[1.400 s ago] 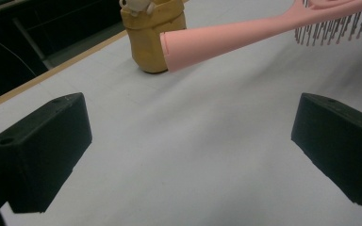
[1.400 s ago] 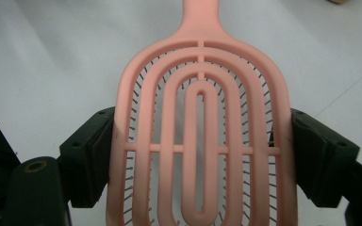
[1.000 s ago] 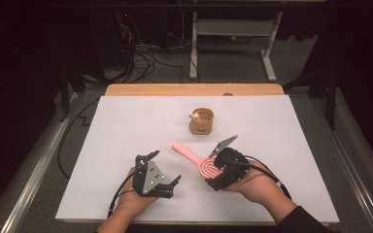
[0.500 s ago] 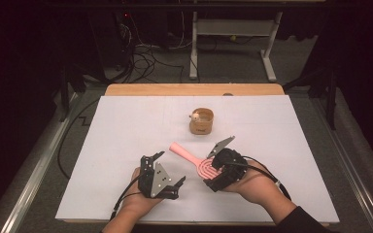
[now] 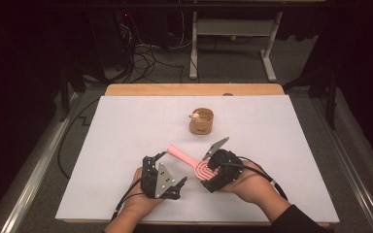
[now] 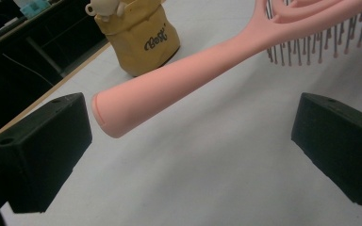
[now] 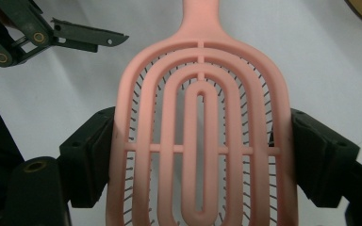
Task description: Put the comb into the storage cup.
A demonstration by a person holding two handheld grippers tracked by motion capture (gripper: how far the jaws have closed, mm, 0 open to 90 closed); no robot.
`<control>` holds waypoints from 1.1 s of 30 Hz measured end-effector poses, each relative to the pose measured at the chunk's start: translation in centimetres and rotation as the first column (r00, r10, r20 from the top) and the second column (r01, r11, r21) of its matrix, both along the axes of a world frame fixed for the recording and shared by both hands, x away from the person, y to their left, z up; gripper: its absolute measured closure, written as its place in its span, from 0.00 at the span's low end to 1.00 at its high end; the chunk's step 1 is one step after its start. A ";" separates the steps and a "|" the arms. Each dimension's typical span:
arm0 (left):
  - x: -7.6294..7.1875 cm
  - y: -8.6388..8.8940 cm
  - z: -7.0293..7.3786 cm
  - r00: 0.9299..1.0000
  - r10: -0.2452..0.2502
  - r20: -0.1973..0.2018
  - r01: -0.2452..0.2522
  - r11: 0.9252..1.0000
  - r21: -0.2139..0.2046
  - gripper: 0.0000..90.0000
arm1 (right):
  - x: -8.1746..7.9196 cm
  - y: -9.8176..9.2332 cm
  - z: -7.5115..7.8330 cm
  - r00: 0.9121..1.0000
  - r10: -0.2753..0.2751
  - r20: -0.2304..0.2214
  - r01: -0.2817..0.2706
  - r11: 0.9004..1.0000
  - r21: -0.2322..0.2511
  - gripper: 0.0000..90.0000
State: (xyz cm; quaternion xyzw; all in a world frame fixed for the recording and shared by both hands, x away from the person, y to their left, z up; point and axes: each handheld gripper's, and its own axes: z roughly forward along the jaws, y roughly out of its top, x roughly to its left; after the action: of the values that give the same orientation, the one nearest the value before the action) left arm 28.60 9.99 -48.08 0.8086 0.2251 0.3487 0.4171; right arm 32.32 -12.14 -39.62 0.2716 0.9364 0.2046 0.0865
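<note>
- The left gripper (image 5: 167, 167) has edged toward the brush (image 5: 194, 162) handle (its open jaws now flank the handle's tip).
- The left hand (image 5: 141, 194) sits slightly farther up the table.

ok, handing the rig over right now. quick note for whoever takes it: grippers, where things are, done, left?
Right gripper: shut on the pink hairbrush, clamped across the head's sides, bristles pointing down, handle pointing toward the left gripper.
Left gripper: open, holding nothing; the brush handle tip sits just ahead of its jaws, not between them.
Tan cup: stands farther back on the white table, apart from both grippers.
Done: brush lifted off the table.
Left: probably close the left gripper on the handle; where the brush goes next is unclear.
</note>
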 end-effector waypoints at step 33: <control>-0.2 -0.3 -0.2 0.999 -0.011 0.033 0.007 0.995 0.097 0.03 | -0.1 1.6 -0.3 0.999 0.037 -0.005 -0.037 0.999 -0.019 0.22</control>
State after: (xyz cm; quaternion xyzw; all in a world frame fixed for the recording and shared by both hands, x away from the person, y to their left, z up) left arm 28.43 9.69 -48.31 0.8229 0.1972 0.3709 0.3826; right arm 32.25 -10.50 -39.88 0.2540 0.9433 0.1969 0.0833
